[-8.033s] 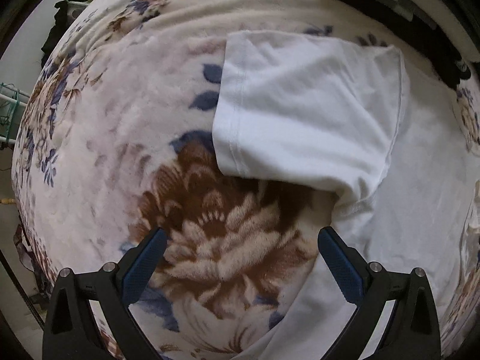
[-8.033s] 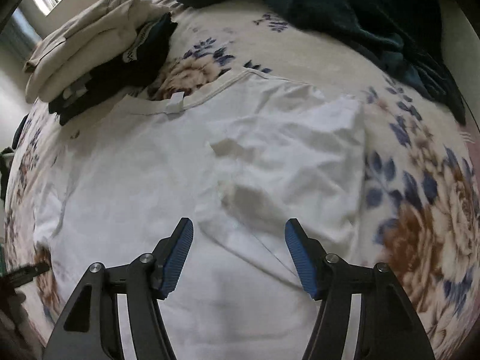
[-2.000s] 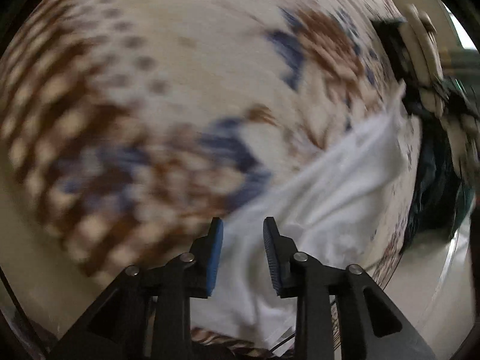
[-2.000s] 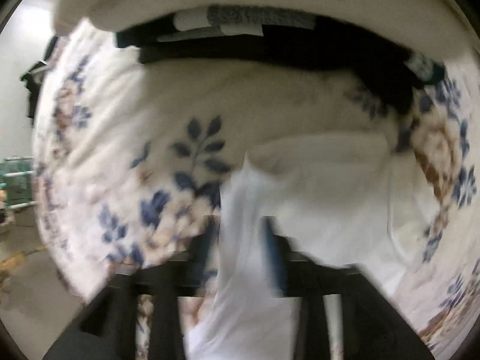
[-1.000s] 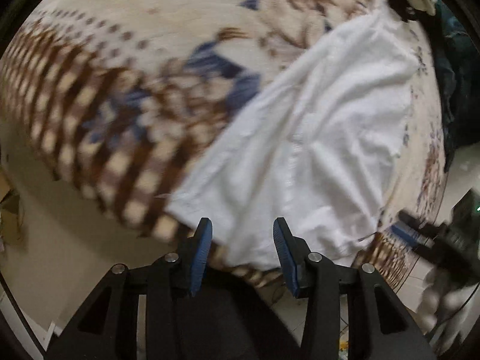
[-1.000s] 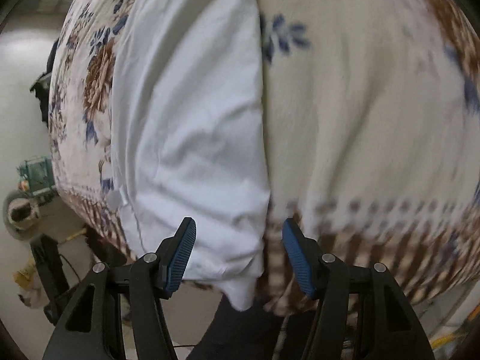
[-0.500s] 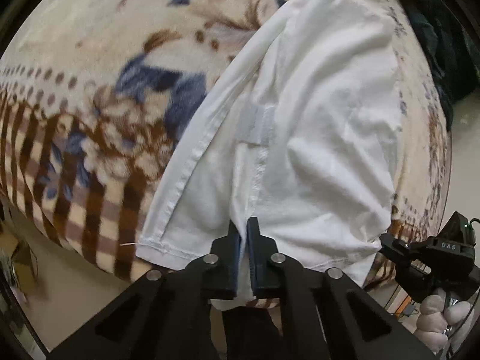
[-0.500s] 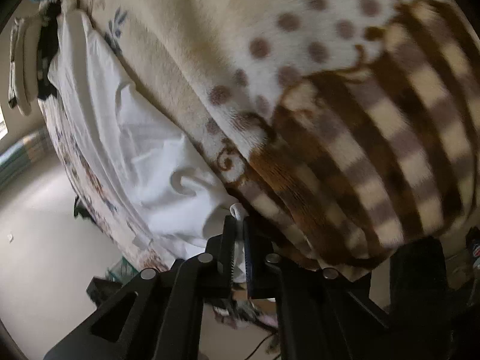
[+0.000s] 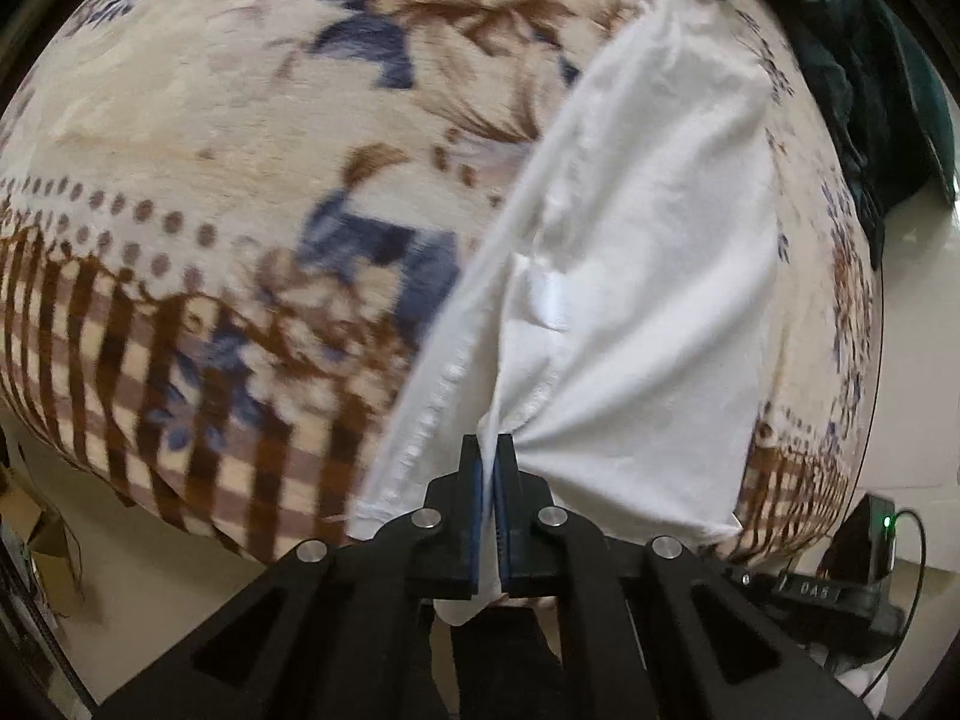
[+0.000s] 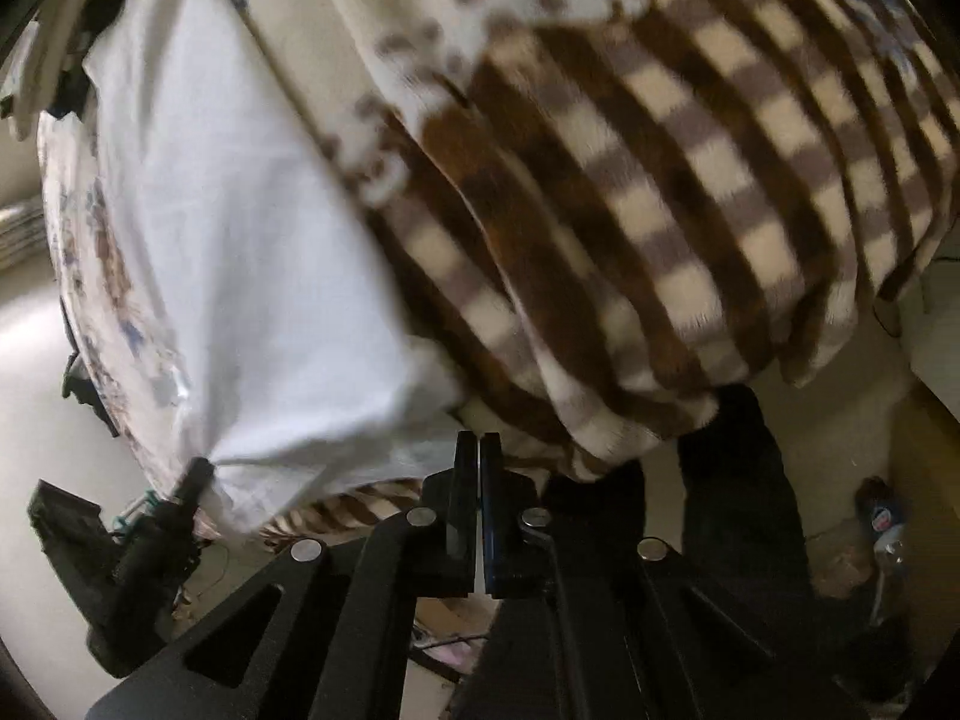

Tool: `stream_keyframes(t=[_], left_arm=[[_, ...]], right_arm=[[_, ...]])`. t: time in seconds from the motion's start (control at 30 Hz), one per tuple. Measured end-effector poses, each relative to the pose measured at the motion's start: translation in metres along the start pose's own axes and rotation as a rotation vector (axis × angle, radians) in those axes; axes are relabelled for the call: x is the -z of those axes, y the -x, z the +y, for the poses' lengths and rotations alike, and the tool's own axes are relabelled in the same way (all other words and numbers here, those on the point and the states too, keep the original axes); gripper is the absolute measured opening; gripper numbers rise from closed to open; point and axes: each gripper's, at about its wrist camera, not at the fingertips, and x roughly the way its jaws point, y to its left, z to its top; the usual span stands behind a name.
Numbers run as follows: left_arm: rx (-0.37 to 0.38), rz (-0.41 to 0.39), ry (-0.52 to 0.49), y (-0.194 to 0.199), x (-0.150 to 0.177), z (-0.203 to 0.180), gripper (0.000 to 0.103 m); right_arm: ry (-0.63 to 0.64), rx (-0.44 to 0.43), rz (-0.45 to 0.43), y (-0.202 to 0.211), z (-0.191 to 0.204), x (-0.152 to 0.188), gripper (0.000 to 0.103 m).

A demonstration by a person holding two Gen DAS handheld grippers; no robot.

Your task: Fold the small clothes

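A white T-shirt (image 9: 648, 252), folded into a long strip, lies on the floral blanket (image 9: 240, 138) and reaches its near edge. My left gripper (image 9: 495, 450) is shut on the shirt's near hem, and the cloth fans out in taut creases from the jaws. My right gripper (image 10: 480, 450) is shut on the other near corner of the shirt (image 10: 240, 252), with a sliver of white showing between the pads. The left gripper (image 10: 195, 474) also shows in the right wrist view, pinching bunched cloth. The right gripper's black body (image 9: 834, 588) sits at the lower right of the left wrist view.
The blanket's brown checked border (image 10: 690, 180) hangs over the bed edge. A dark teal garment (image 9: 870, 90) lies at the far side, folded clothes (image 10: 36, 60) beyond the shirt. A person's dark trouser legs (image 10: 738, 510) stand close by. A bottle (image 10: 879, 516) lies on the floor.
Both grippers were open over the shirt's near edge a second ago and have shut on it. The right gripper has rolled and swung across; the hem is now pulled taut.
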Motion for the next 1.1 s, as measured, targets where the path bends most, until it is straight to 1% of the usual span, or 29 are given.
stream_keyframes(t=[0.03,0.07,0.13,0.17,0.2,0.23,0.27,0.3,0.33,0.4,0.43,0.47,0.5,0.53,0.57,0.63,0.67,0.77,0.87,0.93,0.97,1.0,1.03,1.07,1.1], left_arm=[[0.003,-0.001,0.006,0.000,0.000,0.002,0.002],[0.011,0.005,0.010,0.001,-0.002,0.006,0.002],[-0.008,0.007,0.017,-0.001,-0.005,0.015,0.002],[-0.016,0.006,0.020,-0.001,-0.006,0.018,0.002],[-0.032,0.004,0.028,-0.002,-0.008,0.023,0.002],[-0.038,0.003,0.035,-0.003,-0.009,0.027,0.002],[-0.043,0.005,0.045,-0.005,-0.011,0.032,0.002],[-0.050,0.007,0.055,-0.006,-0.012,0.036,0.002],[-0.046,0.009,0.060,-0.005,-0.013,0.039,0.002],[-0.021,0.014,0.053,-0.002,-0.014,0.039,0.002],[-0.010,0.020,0.045,0.000,-0.015,0.038,0.002],[0.002,0.026,0.039,0.001,-0.015,0.038,0.003],[0.013,0.035,0.035,0.001,-0.015,0.034,0.004],[0.019,0.038,0.033,0.000,-0.015,0.030,0.004],[0.034,0.043,0.020,-0.001,-0.014,0.024,0.004],[0.051,0.059,-0.008,-0.008,-0.013,0.013,0.004],[0.053,0.069,-0.018,-0.012,-0.012,0.009,0.004],[0.032,0.124,-0.053,-0.031,-0.010,0.000,0.007],[0.011,0.151,-0.048,-0.045,-0.009,-0.002,0.007],[0.003,0.123,-0.036,-0.042,-0.007,-0.001,0.006],[0.002,0.093,-0.027,-0.037,-0.006,0.000,0.005],[-0.002,0.069,-0.029,-0.033,-0.004,-0.002,0.002],[-0.007,0.048,-0.038,-0.026,-0.004,0.000,0.001],[-0.009,0.028,-0.045,-0.019,-0.003,0.002,0.001],[-0.004,0.012,-0.045,-0.012,-0.003,0.005,0.001]], right_arm=[[0.000,-0.008,0.007,-0.002,-0.001,0.003,0.001],[-0.005,-0.038,0.009,-0.001,-0.002,0.005,0.001],[-0.030,-0.096,0.013,0.005,-0.010,0.002,0.002],[-0.057,-0.162,0.011,0.009,-0.013,0.001,0.002],[-0.069,-0.204,0.012,0.016,-0.023,-0.003,0.005],[-0.086,-0.237,0.006,0.018,-0.025,-0.004,0.018],[-0.109,-0.262,-0.003,0.020,-0.026,-0.006,0.029],[-0.132,-0.283,-0.005,0.019,-0.027,-0.011,0.045],[-0.161,-0.306,-0.003,0.017,-0.029,-0.014,0.046],[-0.211,-0.335,0.015,0.010,-0.029,-0.021,0.046],[-0.214,-0.334,0.020,0.006,-0.026,-0.025,0.046],[-0.217,-0.316,0.011,0.004,-0.026,-0.026,0.045],[-0.226,-0.285,0.001,0.002,-0.026,-0.026,0.035],[-0.233,-0.259,-0.011,0.001,-0.028,-0.022,0.000],[-0.241,-0.229,-0.006,0.002,-0.033,-0.020,0.001],[-0.280,-0.218,0.010,-0.001,-0.042,-0.003,0.001],[-0.277,-0.194,0.026,-0.002,-0.043,0.006,0.001],[-0.264,-0.184,0.056,-0.002,-0.046,0.022,0.001],[-0.214,-0.132,0.086,0.001,-0.041,0.030,0.000],[-0.177,-0.103,0.088,0.002,-0.039,0.036,0.000],[-0.120,-0.095,0.081,0.007,-0.033,0.036,0.000],[-0.102,-0.107,0.072,0.013,-0.031,0.036,0.000],[-0.094,-0.123,0.059,0.020,-0.029,0.033,0.001],[-0.094,-0.142,0.052,0.026,-0.031,0.018,0.001],[-0.097,-0.169,0.042,0.032,-0.029,0.014,0.004]])
